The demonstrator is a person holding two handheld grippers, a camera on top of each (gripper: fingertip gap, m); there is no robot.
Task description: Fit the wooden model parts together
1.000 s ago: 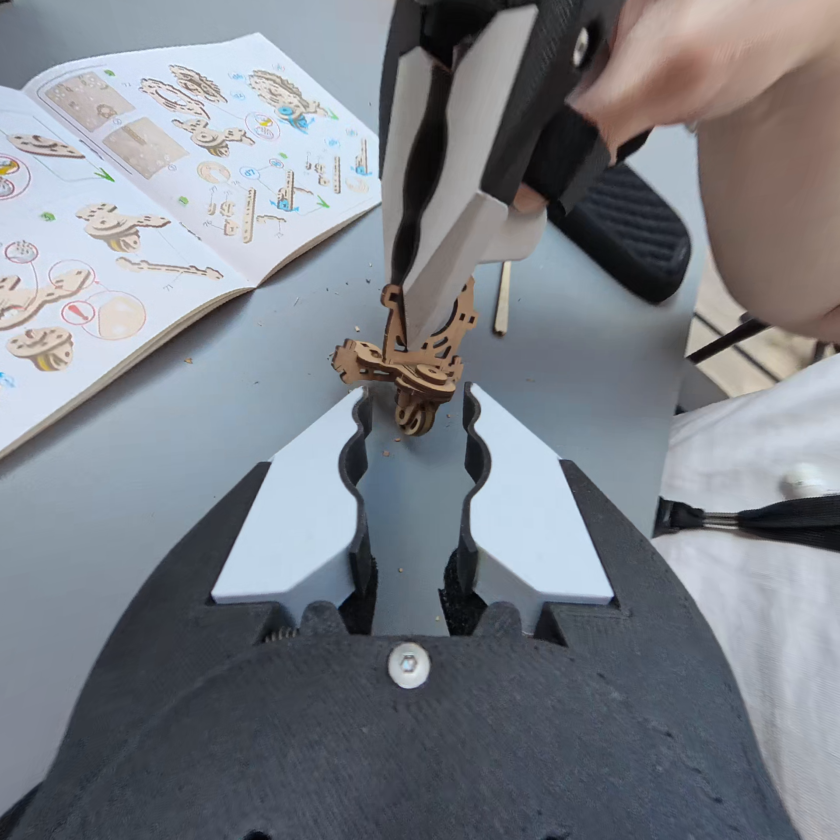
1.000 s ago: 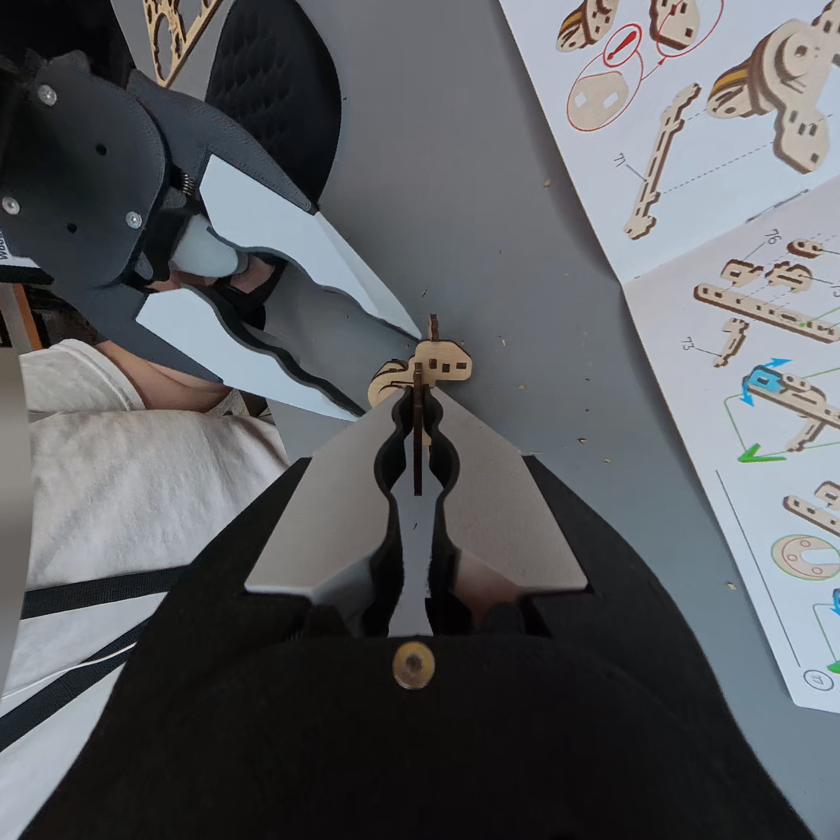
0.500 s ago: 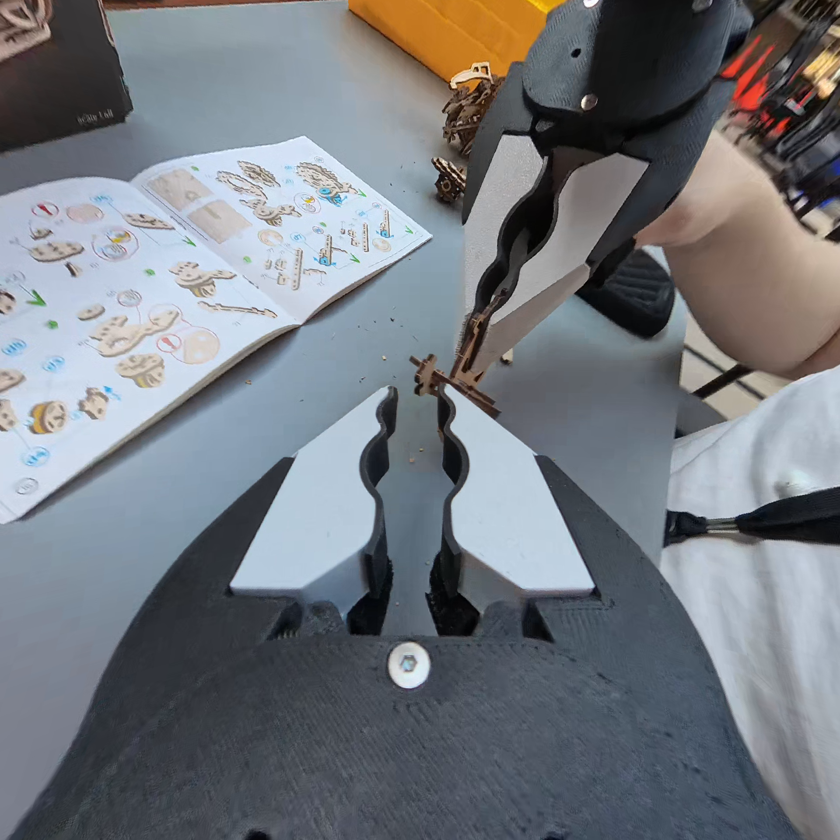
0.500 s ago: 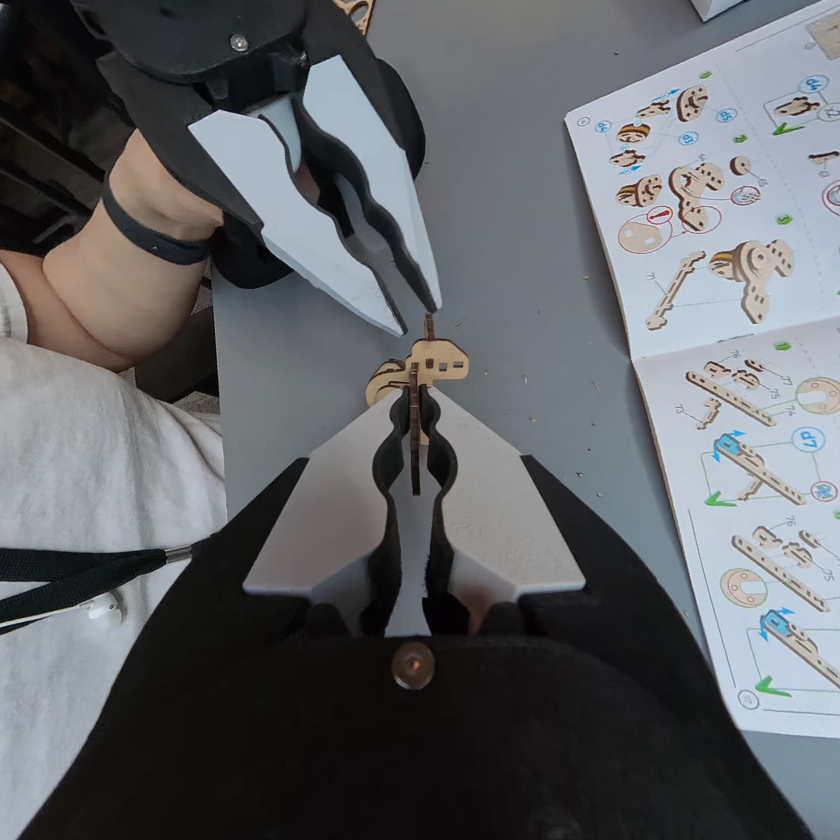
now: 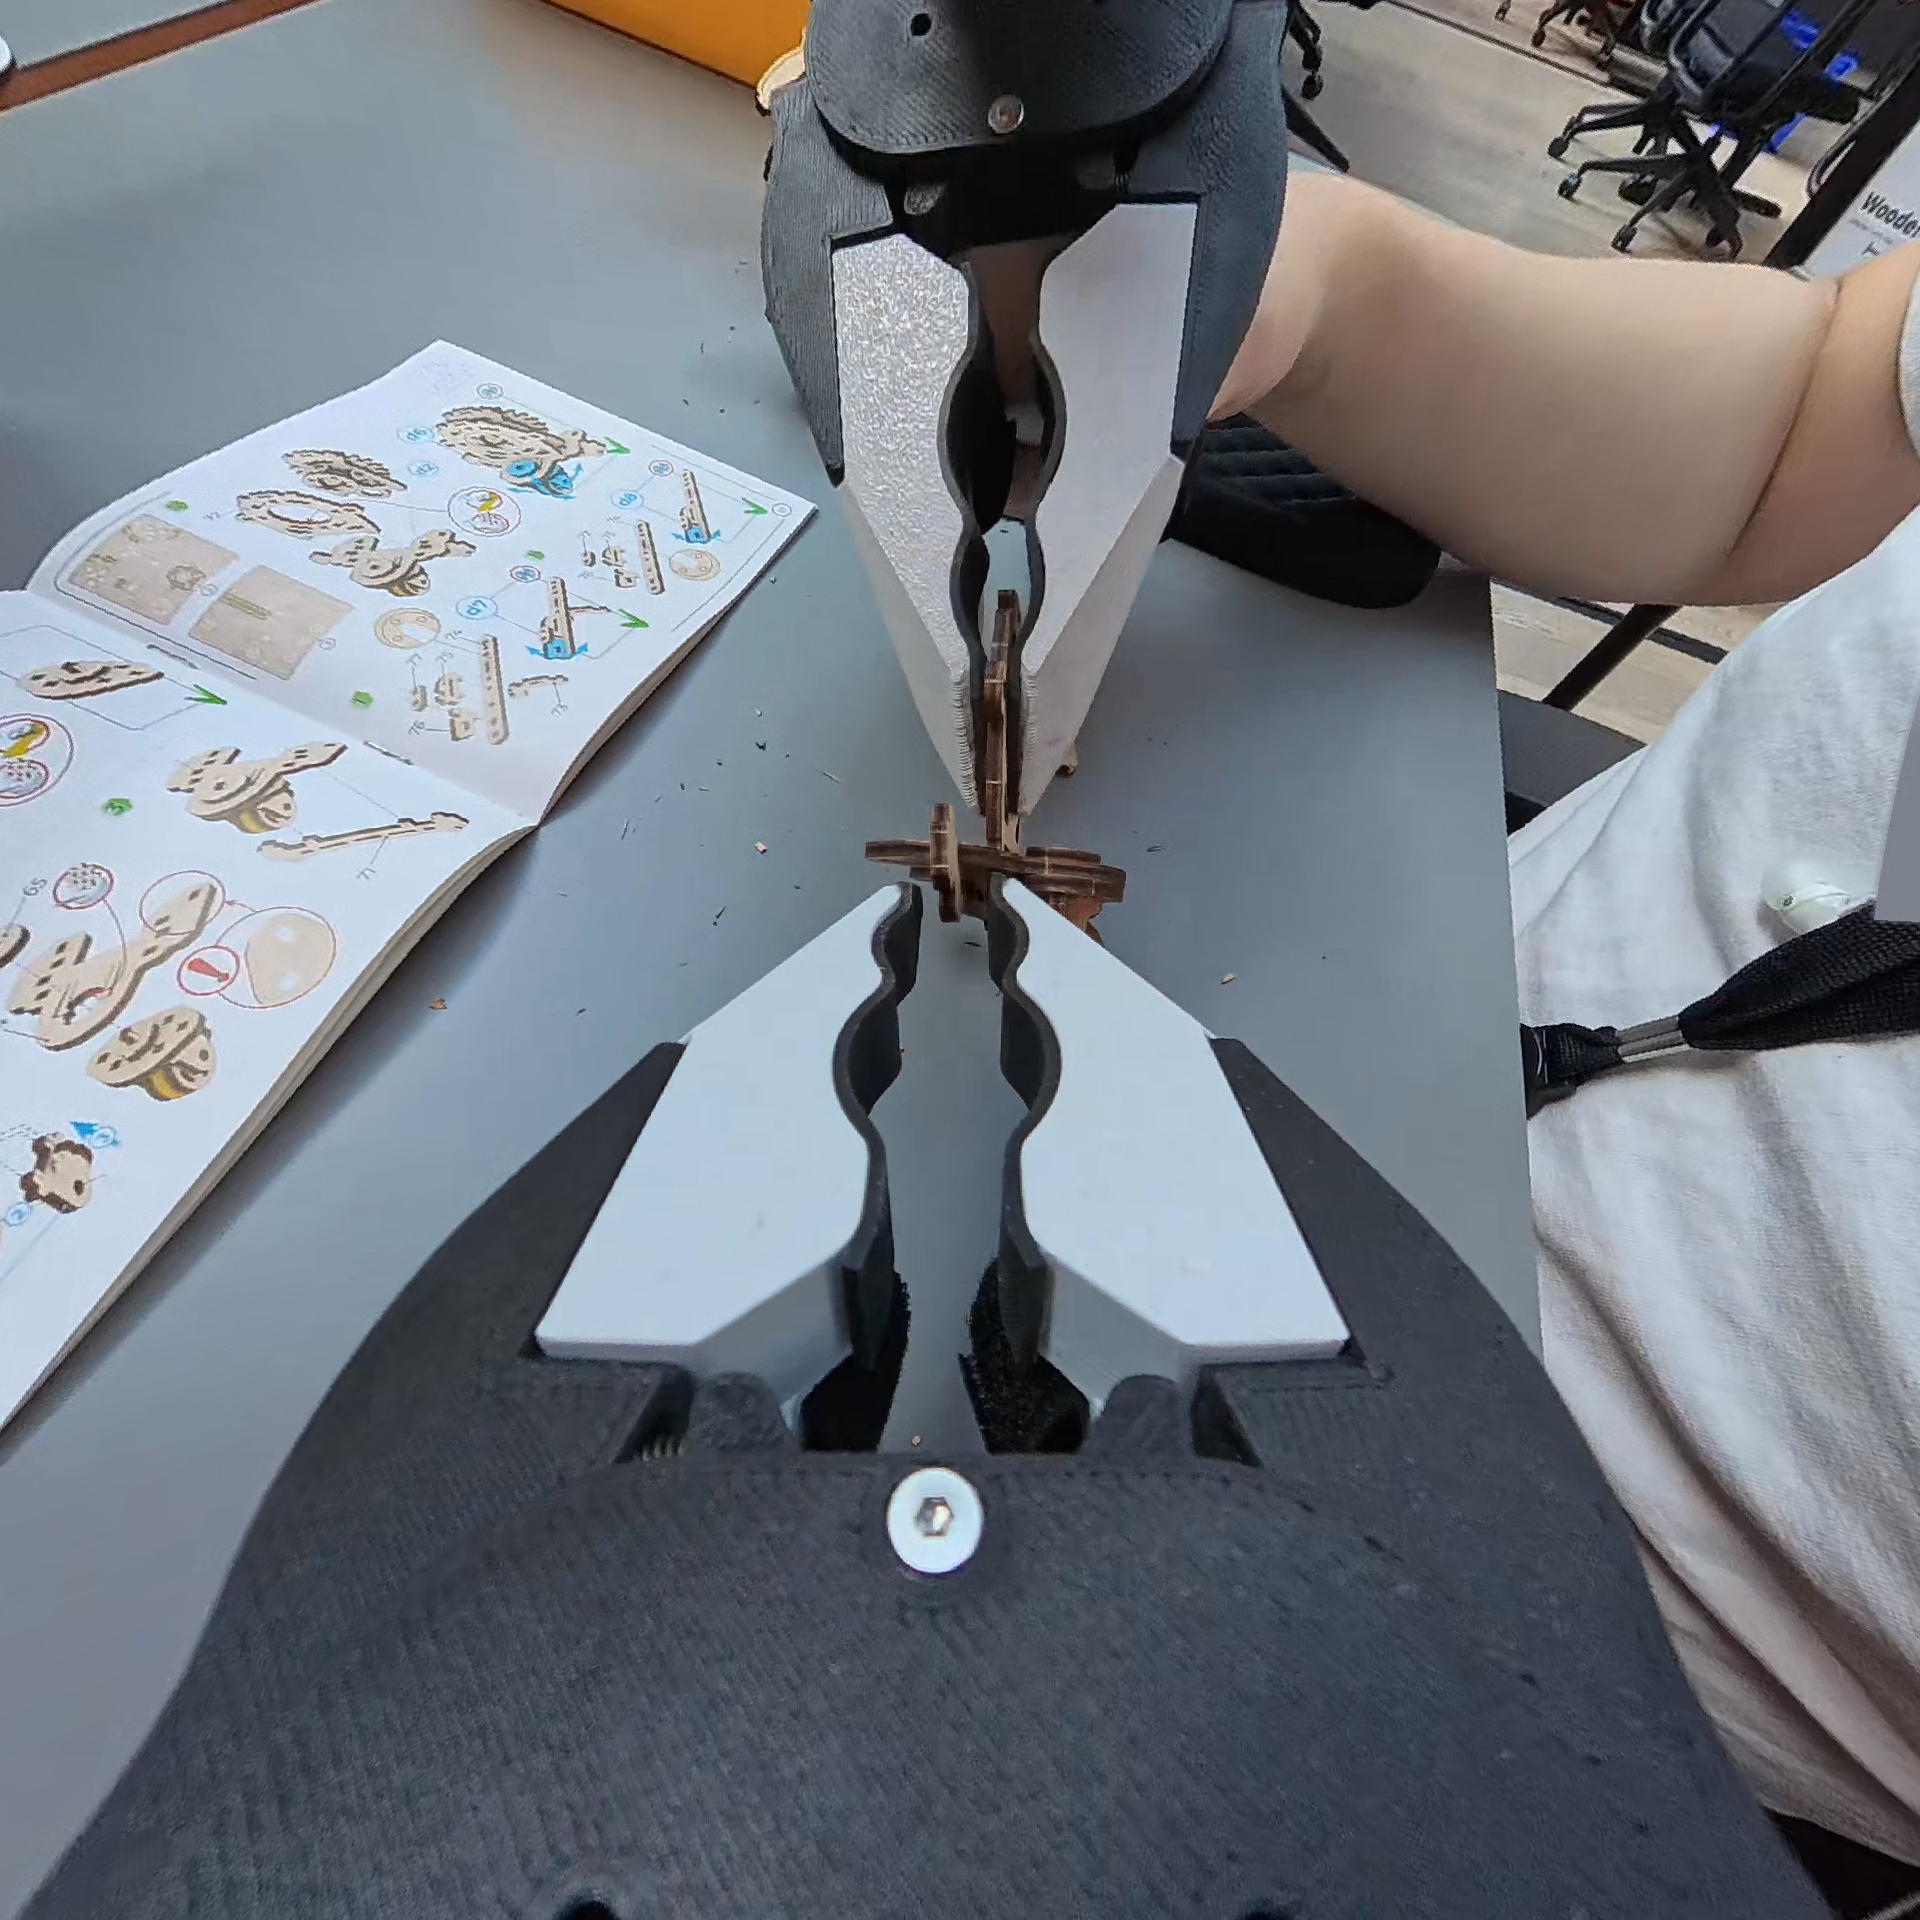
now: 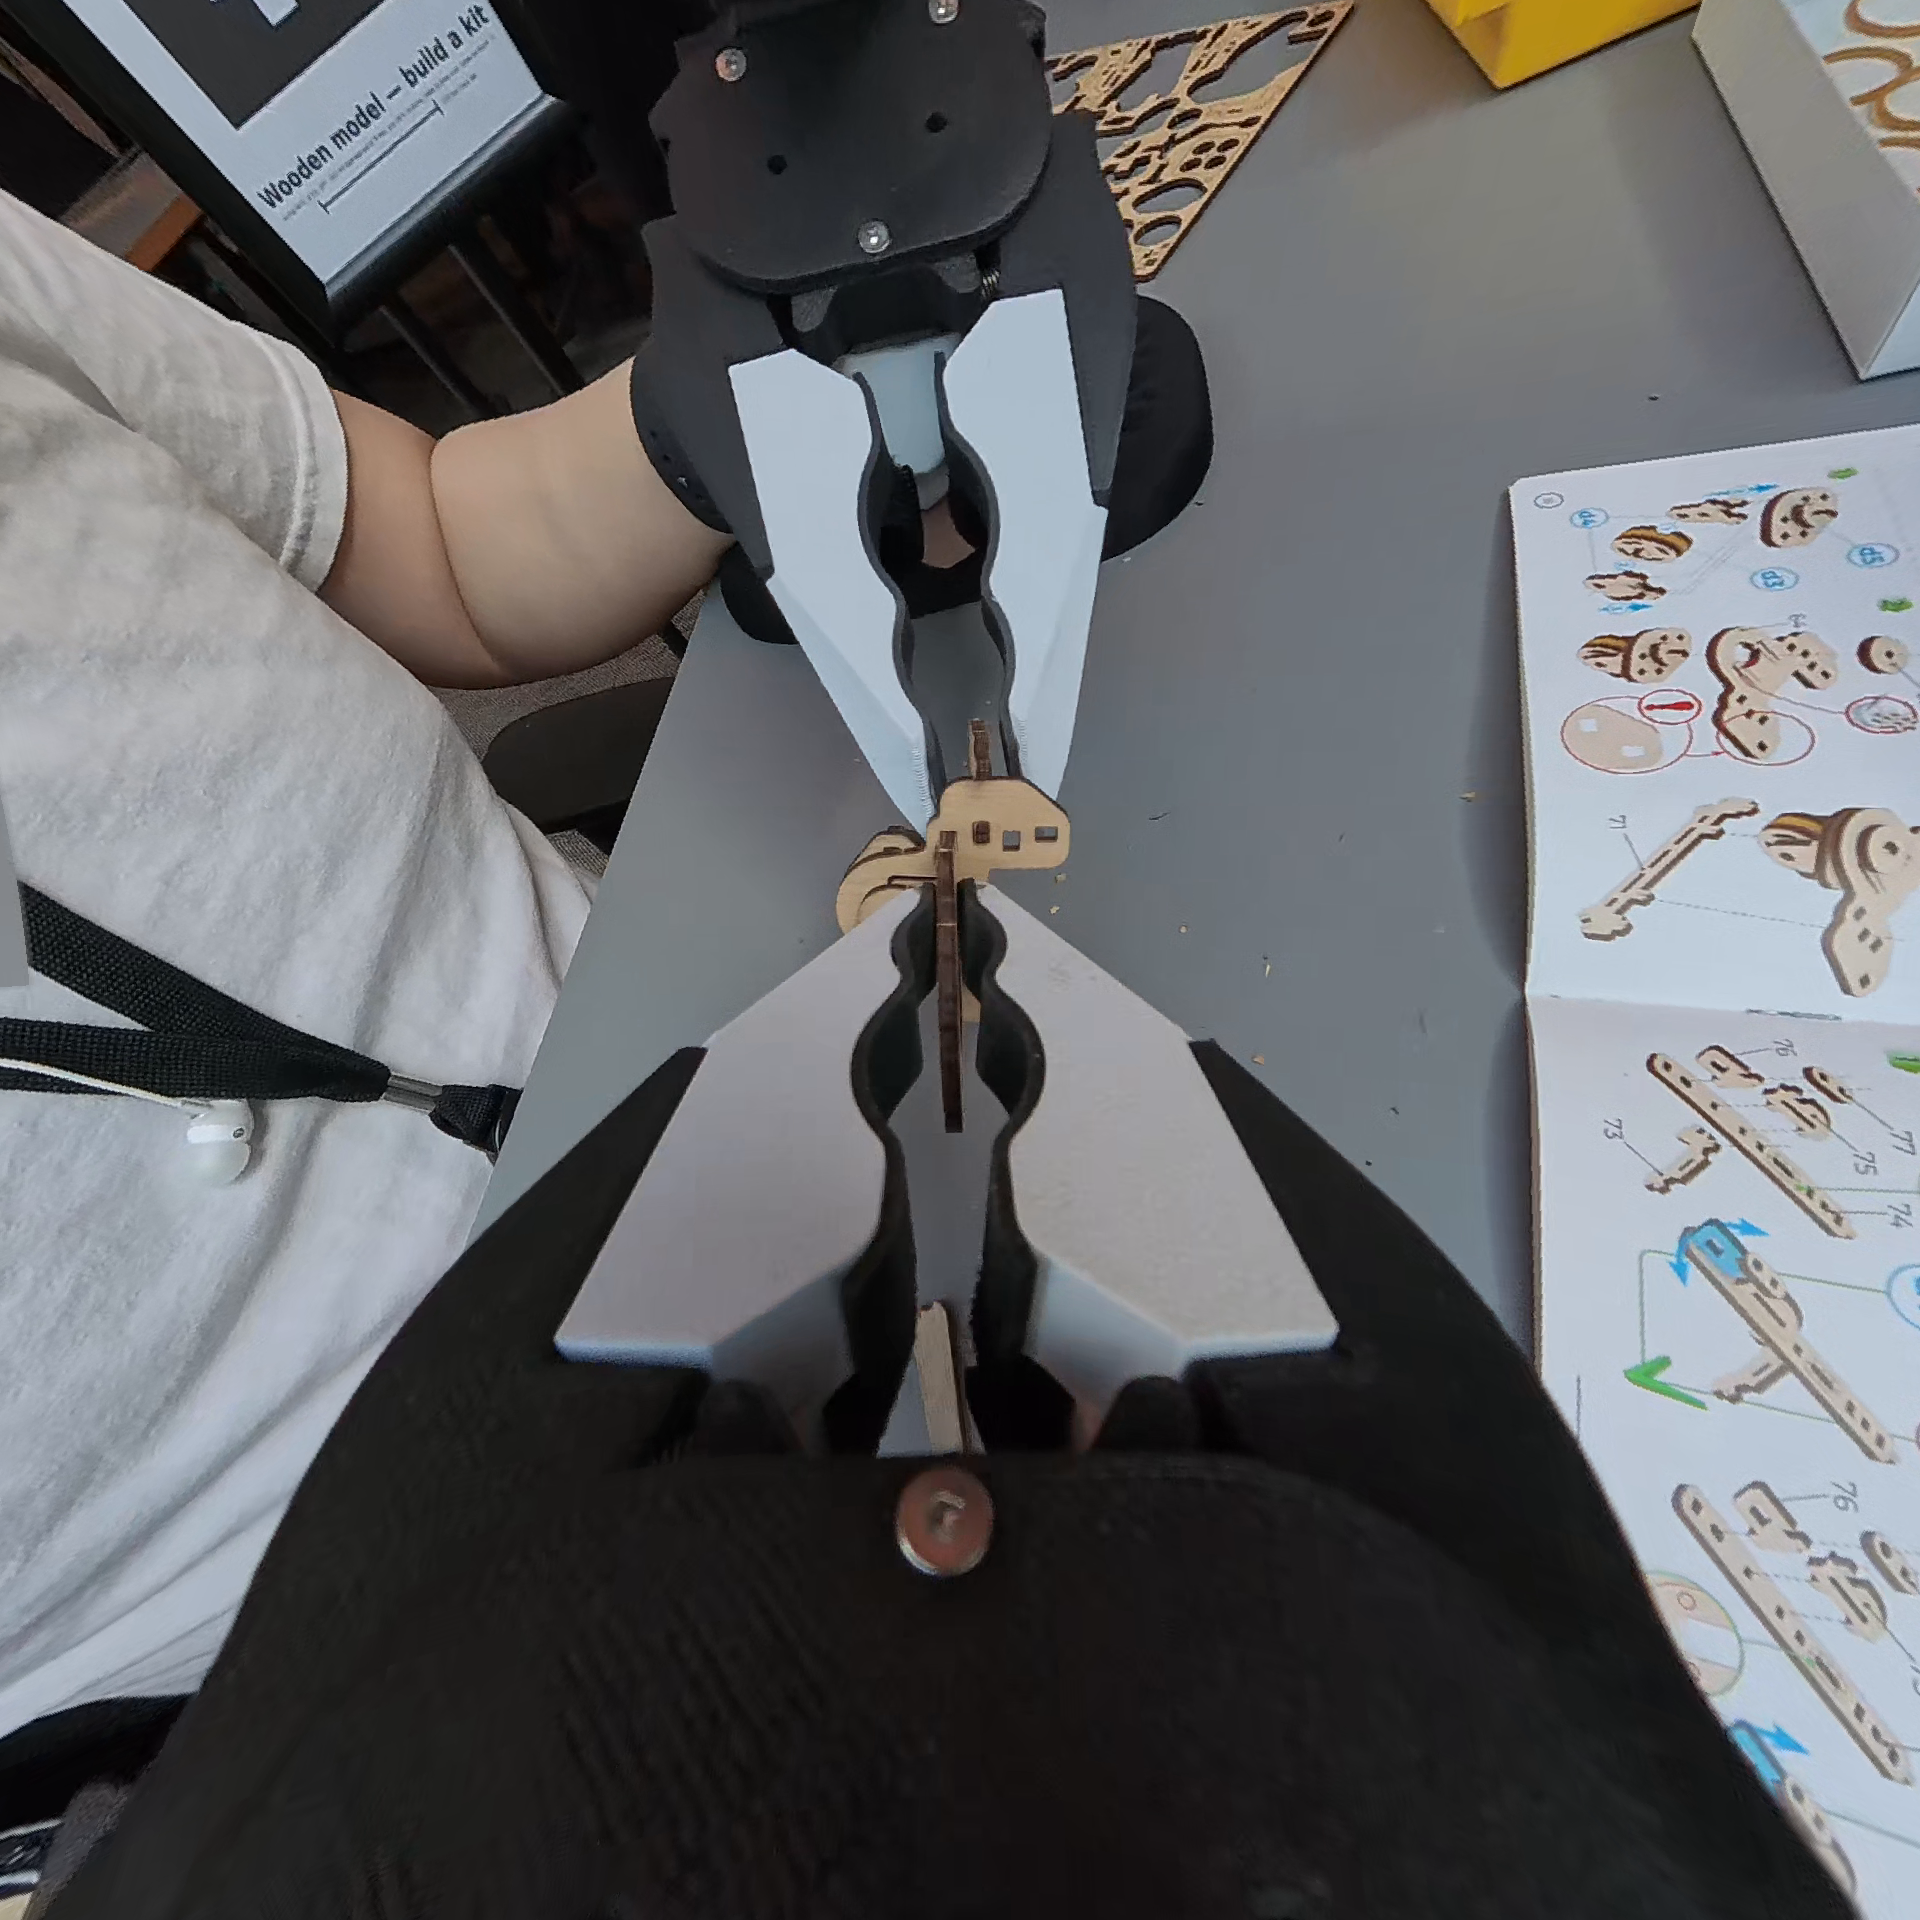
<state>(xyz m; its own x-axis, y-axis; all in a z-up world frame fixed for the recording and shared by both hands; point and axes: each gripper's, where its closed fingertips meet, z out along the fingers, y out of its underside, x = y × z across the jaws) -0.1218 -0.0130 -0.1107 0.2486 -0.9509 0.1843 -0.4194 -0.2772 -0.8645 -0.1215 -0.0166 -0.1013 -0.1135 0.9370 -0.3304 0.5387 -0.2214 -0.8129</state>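
Observation:
My right gripper [image 6: 940, 894] is shut on a thin wooden plate [image 6: 945, 987], seen edge-on between its pads. That plate belongs to a small wooden assembly [image 6: 1029, 821] with square holes, held just above the grey table [image 6: 1351, 623]. In the left wrist view the right gripper [image 5: 997, 805] comes down from above and the assembly [image 5: 1060, 873] hangs at its tips. My left gripper [image 5: 951, 899] faces it, open. Its tips straddle a short upright wooden peg [image 5: 943, 862] on the assembly, with a gap on each side. The right wrist view shows the left gripper [image 6: 971, 774] and the peg [image 6: 979, 743].
An open instruction booklet [image 5: 312, 675] lies on the table, also in the right wrist view [image 6: 1714, 935]. A black round pad [image 6: 1153, 457], a cut-out wooden sheet [image 6: 1174, 114], a yellow box [image 6: 1538, 31] and a white box [image 6: 1818, 177] lie beyond. A wooden stick [image 6: 940, 1392] lies below. The person's shirt [image 5: 1714, 1247] borders the table edge. Both grippers' tips are close together, under 4 cm apart.
The left jaws have narrowed and now straddle the peg. The right gripper has kept its hold and turned the assembly, so the two grippers face each other tip to tip.

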